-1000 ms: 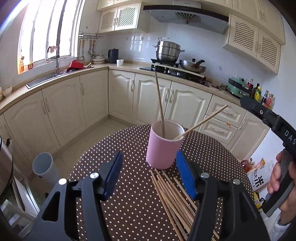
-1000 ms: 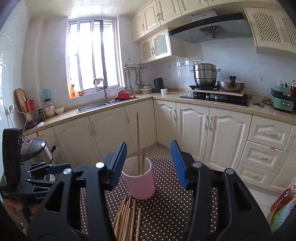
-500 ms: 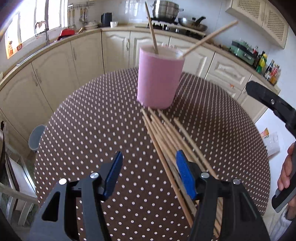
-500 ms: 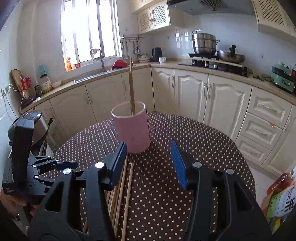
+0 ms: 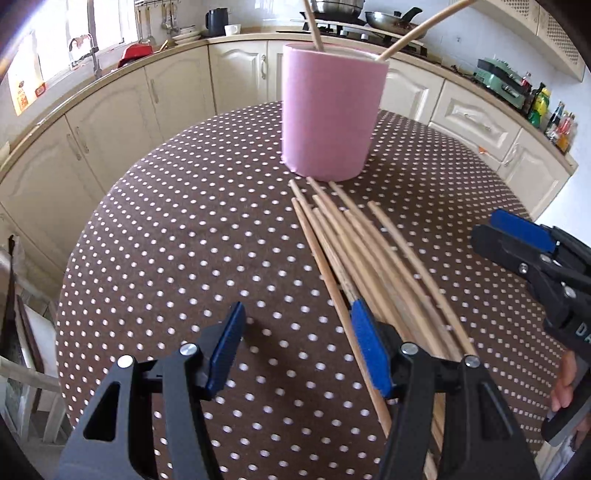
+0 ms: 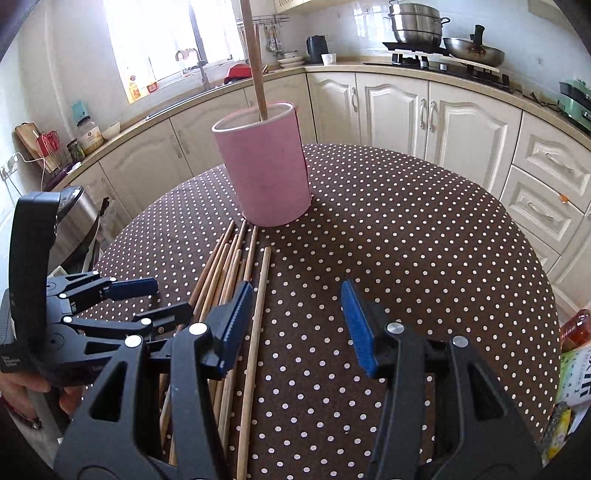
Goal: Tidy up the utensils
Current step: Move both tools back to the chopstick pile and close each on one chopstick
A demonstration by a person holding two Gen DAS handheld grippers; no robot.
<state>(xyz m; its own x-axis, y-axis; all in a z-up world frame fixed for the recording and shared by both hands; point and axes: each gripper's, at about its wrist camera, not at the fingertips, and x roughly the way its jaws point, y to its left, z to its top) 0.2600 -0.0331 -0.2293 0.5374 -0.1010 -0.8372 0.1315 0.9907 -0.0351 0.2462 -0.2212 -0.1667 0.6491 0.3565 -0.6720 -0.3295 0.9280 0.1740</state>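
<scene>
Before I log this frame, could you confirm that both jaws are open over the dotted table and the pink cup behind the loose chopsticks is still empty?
Not quite: the pink cup is not empty. The left wrist view shows two chopsticks standing in it. The rest holds: the left gripper and right gripper both have their jaws open over the dotted table, with loose chopsticks lying in front of the cup.

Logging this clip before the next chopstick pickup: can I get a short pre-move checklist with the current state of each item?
1. Left tongs open and empty: ok.
2. Right tongs open and empty: ok.
3. Pink cup upright on the dotted table, with room inside: ok; two chopsticks stand in it.
4. Loose chopsticks lying flat in front of the cup, reachable: ok.
5. A single chopstick centred between the left tongs: not ok; the nearest one lies by the right finger.
6. Bundle separated enough to take just one: cannot tell.
</scene>
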